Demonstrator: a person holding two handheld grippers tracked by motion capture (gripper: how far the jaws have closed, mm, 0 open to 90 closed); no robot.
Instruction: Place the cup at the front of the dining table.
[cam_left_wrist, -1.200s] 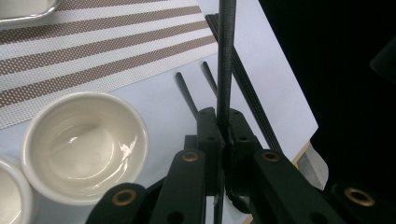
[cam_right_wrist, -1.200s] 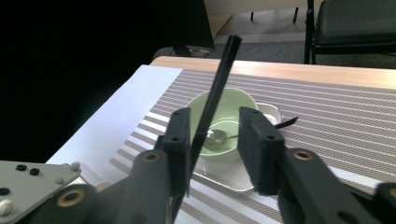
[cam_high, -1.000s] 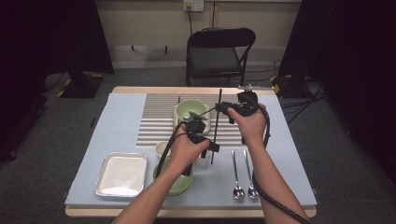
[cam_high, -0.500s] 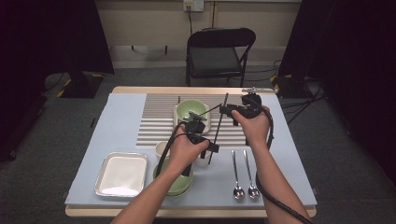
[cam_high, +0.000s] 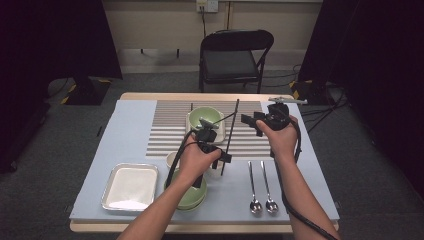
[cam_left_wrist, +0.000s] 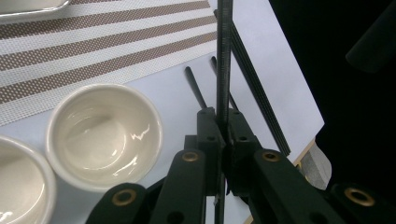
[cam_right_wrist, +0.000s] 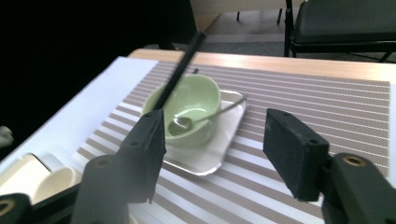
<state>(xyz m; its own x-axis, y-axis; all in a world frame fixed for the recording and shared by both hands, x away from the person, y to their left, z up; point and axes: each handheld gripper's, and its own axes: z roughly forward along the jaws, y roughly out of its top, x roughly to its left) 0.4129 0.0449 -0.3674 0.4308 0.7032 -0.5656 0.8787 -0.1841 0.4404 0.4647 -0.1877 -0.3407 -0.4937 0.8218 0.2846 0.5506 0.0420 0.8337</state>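
Note:
My left gripper (cam_high: 216, 156) (cam_left_wrist: 223, 140) is shut on a long black chopstick (cam_high: 231, 135) (cam_left_wrist: 223, 60), which stands steeply over the table between both hands. Just to its right my right gripper (cam_high: 250, 123) (cam_right_wrist: 215, 140) is open and holds nothing. The right gripper view looks past its spread jaws at a green bowl (cam_right_wrist: 187, 107) with a spoon (cam_right_wrist: 201, 119) in it, on a small steel tray (cam_right_wrist: 210, 158). The held chopstick (cam_right_wrist: 180, 70) crosses that view, blurred. More black chopsticks (cam_left_wrist: 196, 88) lie on the table under the left gripper.
A white cup (cam_left_wrist: 105, 133) (cam_high: 172, 159) stands beside the left hand, a second pale vessel (cam_left_wrist: 18, 182) next to it. Stacked green bowls (cam_high: 190, 197), a steel tray (cam_high: 131, 186) and two spoons (cam_high: 262, 192) line the front. A striped mat (cam_high: 165, 130) covers the middle; a folding chair (cam_high: 235, 55) stands behind.
The right gripper has drawn a little to the right, off the chopstick. The left gripper keeps the chopstick, whose top has swung slightly rightward.

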